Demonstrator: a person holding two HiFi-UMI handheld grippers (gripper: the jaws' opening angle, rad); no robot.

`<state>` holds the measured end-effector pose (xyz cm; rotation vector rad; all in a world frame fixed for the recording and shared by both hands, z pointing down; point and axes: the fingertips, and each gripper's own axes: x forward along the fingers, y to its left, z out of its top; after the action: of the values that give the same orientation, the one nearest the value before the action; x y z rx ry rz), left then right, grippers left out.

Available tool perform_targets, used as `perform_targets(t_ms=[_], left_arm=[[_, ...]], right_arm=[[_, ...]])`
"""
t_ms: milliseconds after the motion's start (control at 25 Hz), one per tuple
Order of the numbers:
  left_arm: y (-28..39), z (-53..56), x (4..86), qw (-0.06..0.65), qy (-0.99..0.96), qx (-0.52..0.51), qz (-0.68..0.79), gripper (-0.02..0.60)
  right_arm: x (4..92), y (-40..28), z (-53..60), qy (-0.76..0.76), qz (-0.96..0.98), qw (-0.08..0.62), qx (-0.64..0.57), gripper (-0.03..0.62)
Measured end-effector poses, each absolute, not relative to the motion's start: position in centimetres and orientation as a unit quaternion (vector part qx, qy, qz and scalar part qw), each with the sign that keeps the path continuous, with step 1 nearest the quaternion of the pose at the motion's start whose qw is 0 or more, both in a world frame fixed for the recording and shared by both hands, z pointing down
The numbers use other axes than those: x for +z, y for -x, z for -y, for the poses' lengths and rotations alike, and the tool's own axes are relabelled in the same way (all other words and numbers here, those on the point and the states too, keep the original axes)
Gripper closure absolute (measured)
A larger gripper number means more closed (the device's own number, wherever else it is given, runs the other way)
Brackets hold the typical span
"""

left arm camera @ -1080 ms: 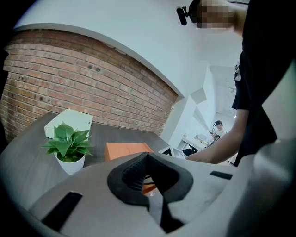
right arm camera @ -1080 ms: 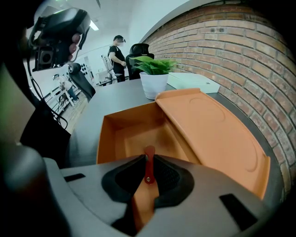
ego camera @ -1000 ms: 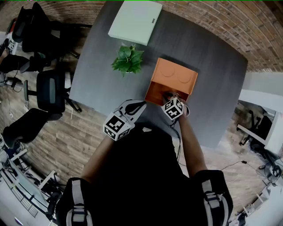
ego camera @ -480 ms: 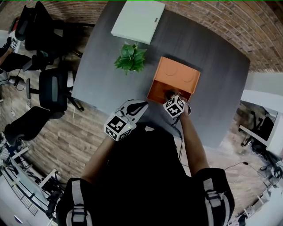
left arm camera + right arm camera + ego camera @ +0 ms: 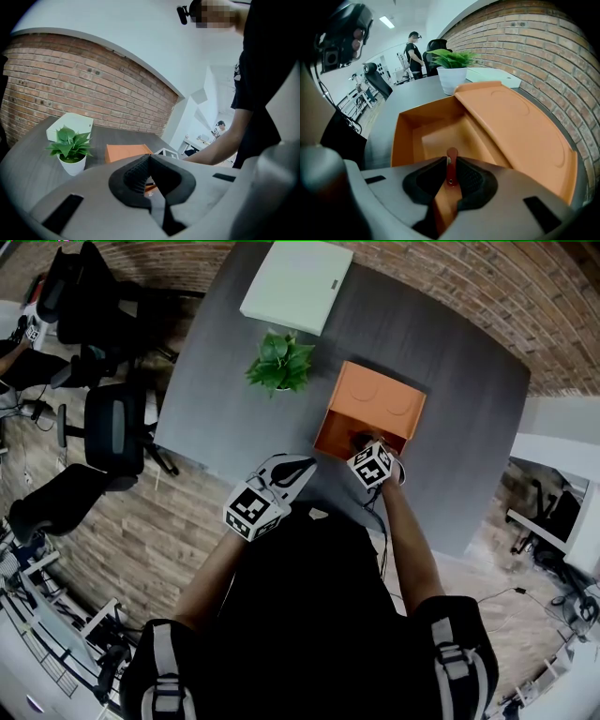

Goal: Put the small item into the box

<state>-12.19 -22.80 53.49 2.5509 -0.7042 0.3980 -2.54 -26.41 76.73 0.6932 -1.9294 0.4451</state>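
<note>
Nothing shifted, right gripper [image 5: 450,163] jaws narrowly pinching small item [image 5: 451,169] over box [image 5: 410,137], left gripper [image 5: 150,157] jaws together

Slim red item [image 5: 451,166], pinched upright, hangs above the open orange box [image 5: 404,140].

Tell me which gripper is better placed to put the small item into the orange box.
Right. The right gripper pinches the small red item and points down into the open orange box. The left gripper is shut, empty, and off beside the box.
</note>
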Motion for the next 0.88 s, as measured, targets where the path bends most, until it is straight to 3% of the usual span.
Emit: perform_targets(t_ms=[120, 440, 560, 880], left_arm=[[12.1, 22.7, 53.4, 0.231, -0.927, 0.143, 0.258, 0.558], [11.5, 22.3, 53.2, 0.225, -0.927, 0.134, 0.27, 0.558], [11.1, 22.1, 53.0, 0.221, -0.927, 0.133, 0.274, 0.558], [9.6, 20.8, 52.0, 0.208, -0.926, 0.129, 0.286, 0.558]], right_arm=[[76.7, 2.7, 26.1, -0.285, 0.8, 0.49, 0.197, 0.454], [74.8, 1.8, 25.2, -0.295, 0.809, 0.47, 0.195, 0.451], [73.5, 1.2, 24.8, -0.312, 0.816, 0.445, 0.2, 0.522], [70.1, -0.7, 22.9, -0.329, 0.831, 0.415, 0.172, 0.569]])
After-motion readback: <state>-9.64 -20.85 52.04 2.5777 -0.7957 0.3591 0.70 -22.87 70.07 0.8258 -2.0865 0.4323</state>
